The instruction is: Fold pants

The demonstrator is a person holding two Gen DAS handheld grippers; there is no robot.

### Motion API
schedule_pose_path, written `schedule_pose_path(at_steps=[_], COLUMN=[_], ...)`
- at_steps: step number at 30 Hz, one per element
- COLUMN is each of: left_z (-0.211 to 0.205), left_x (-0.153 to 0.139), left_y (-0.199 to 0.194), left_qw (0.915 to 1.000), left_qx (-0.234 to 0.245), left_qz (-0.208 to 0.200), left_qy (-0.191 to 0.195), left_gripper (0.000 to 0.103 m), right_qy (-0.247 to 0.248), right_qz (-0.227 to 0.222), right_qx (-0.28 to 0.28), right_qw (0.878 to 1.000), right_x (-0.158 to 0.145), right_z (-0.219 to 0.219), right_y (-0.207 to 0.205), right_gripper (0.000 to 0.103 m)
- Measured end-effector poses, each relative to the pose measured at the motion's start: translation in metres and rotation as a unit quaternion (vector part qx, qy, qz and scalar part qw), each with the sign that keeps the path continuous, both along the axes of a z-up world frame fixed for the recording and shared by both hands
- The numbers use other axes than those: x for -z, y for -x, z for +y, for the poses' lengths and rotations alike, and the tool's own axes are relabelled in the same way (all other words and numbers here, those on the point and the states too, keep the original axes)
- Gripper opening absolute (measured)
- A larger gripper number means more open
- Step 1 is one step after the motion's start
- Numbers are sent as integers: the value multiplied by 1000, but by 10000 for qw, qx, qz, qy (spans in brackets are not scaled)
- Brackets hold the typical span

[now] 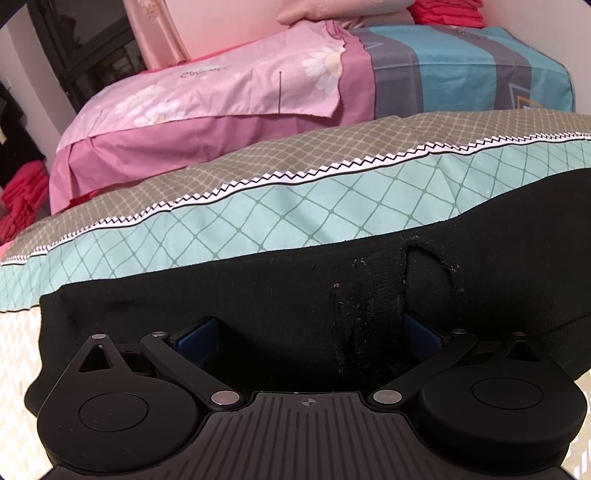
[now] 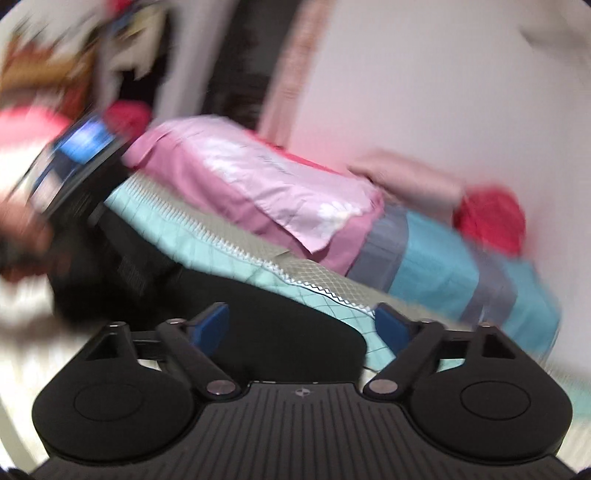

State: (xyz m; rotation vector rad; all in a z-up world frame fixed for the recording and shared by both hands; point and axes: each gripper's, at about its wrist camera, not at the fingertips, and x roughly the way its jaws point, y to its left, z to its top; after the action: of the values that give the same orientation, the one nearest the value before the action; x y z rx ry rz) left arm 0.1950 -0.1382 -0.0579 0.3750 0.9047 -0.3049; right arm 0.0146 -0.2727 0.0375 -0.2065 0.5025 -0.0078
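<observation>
The black pants (image 1: 280, 288) lie on the patterned bed cover (image 1: 295, 206), right in front of my left gripper (image 1: 306, 332). Its blue fingertips (image 1: 192, 334) are spread wide and partly sunk under a raised fold of the black cloth with a ribbed cuff (image 1: 373, 295). In the blurred right wrist view my right gripper (image 2: 299, 325) is open with blue pads (image 2: 210, 325) apart, low over the end of the pants (image 2: 280, 325). The left gripper (image 2: 74, 166) shows at the far left over the other end.
A folded pink quilt (image 1: 207, 110) and a blue and grey striped one (image 1: 461, 74) lie behind the pants. Red folded clothes sit at the far right (image 1: 450, 14) and on the left (image 1: 22, 199). A white wall (image 2: 424, 74) stands behind the bed.
</observation>
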Motion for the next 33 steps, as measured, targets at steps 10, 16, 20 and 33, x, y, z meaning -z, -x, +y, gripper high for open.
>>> schedule_pose_path(at_steps=[10,16,20,33], left_z=[45,112,170,359], left_x=[-24,-61,-62,-29], left_y=[-21,-8,11,94], left_qw=[9804,9592,9638,9147], left_qx=[47,-313,-1329,-3705], left_qz=[1012,682,292,284], left_qy=[1691,2725,2293,1591], left_gripper=[103,103,103,103], right_qy=[-874,-530,-356,564], right_qz=[1024,1421,805,1085], right_qx=[839,953,746,-1924], right_qw=[9873,9838,9933,9737], right_x=[20,30,7,28], right_z=[-15,-5,28,323], right_y=[-56,-66,-66,-127], right_gripper=[81,85,88,89])
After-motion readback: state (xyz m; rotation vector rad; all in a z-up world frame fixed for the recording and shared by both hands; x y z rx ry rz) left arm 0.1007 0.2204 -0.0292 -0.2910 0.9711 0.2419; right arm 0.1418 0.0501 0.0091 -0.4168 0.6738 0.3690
